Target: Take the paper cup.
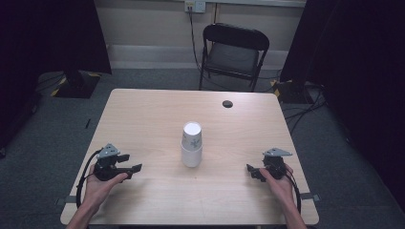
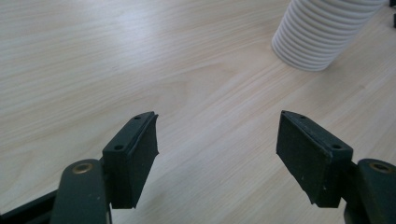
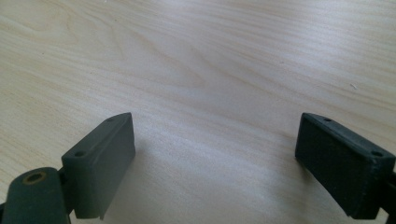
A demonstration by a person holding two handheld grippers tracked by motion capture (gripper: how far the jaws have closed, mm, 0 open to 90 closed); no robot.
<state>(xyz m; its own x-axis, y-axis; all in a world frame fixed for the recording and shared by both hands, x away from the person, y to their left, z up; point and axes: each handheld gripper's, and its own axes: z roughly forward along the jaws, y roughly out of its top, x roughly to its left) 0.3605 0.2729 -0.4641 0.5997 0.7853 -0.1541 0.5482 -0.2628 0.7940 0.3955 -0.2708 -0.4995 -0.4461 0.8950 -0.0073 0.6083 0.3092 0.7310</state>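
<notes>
An upside-down stack of white paper cups (image 1: 191,144) stands at the middle of the light wooden table (image 1: 143,109). In the left gripper view the ribbed rims of the stack (image 2: 322,32) sit at the upper right, well ahead of the jaws. My left gripper (image 1: 133,162) is held in a hand near the table's front left, pointing towards the cups; its jaws (image 2: 217,154) stand apart over bare wood with nothing between them. My right gripper (image 1: 253,172) is held near the front right, its jaws (image 3: 215,163) spread wide above bare wood.
A black folding chair (image 1: 234,52) stands behind the table's far edge. A dark round cable hole (image 1: 227,103) sits near the far right of the tabletop. Cables run across the grey floor, and dark curtains hang on both sides.
</notes>
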